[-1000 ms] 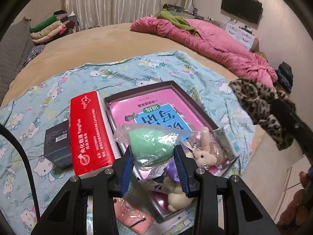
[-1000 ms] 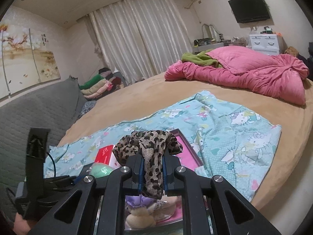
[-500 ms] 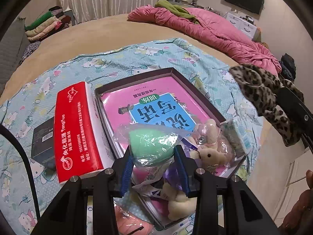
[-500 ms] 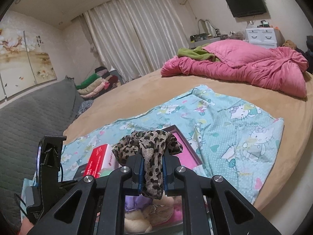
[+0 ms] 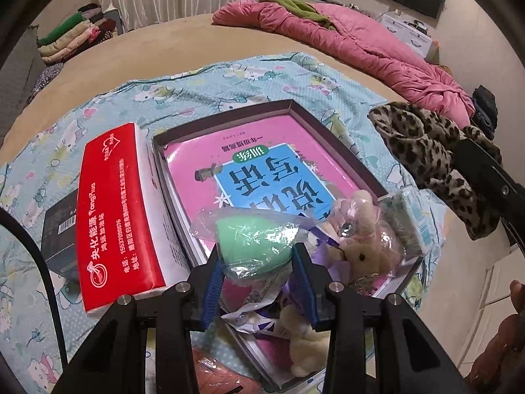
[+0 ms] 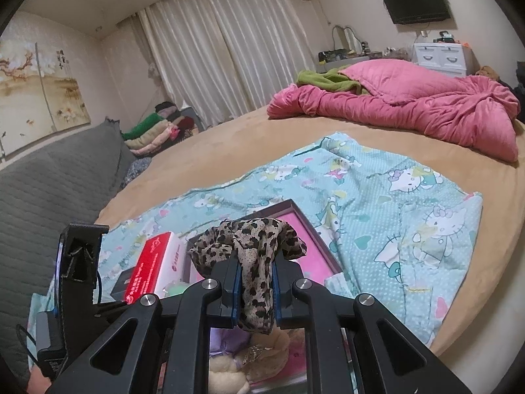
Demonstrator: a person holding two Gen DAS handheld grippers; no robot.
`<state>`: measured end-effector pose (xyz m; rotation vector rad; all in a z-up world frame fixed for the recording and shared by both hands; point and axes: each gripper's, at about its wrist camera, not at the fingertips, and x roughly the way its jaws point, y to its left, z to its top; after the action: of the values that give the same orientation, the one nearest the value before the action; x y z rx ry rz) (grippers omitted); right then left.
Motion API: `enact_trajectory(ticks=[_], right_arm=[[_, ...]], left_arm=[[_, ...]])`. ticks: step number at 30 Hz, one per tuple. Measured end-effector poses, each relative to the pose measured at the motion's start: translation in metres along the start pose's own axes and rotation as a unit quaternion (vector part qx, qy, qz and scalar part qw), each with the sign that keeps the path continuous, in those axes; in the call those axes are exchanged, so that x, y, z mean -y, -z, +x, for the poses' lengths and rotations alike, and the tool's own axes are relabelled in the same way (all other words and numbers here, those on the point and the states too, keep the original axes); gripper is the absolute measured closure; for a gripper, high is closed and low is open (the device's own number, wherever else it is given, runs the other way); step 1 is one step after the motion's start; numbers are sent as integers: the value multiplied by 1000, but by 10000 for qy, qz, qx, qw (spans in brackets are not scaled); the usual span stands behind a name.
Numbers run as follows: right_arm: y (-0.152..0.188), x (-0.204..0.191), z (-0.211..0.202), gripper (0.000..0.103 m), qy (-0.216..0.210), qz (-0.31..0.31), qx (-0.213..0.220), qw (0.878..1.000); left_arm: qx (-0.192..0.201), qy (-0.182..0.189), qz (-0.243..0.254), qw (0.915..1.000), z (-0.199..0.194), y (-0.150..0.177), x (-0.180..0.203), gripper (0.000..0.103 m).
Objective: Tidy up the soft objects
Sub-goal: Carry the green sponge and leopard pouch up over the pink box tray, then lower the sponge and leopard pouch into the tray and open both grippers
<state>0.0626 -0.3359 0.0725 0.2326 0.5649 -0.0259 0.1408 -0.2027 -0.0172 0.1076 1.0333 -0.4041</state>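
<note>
Holding 2 soft things at once, the person has to set each one down gently. The left tool (image 5: 259, 279) is clamped on a green squishy toy in a clear bag (image 5: 252, 246), and its pads press the bag on both sides. Right under and in front of this tool is the dark box (image 5: 292, 106) with a pink book (image 5: 262, 164) lying flat inside. 2 small plush bears (image 5: 357, 249) already sit in the near end of the box, just to the right of the tool.

The right tool (image 6: 256, 282) is pressed together on a leopard-print cloth (image 6: 252, 246), which bunches above the pads and hangs below them.

To do this well, I think the left tool should go down into the free spot beside the bears and only then let go, so the bag does not roll off the book. The red tissue pack (image 5: 115, 210) sits close on the left, touching the box wall, so keep clear of it. The cloth can wait its turn and then drop in loosely.
</note>
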Motion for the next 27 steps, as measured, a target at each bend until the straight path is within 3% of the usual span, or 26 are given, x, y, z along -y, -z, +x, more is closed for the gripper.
enact_trajectory(ticks=[27], right_arm=[[23, -4, 47, 87, 248, -218, -486, 9983]], left_arm=[[-254, 26, 128, 9996, 24, -1, -4, 61]])
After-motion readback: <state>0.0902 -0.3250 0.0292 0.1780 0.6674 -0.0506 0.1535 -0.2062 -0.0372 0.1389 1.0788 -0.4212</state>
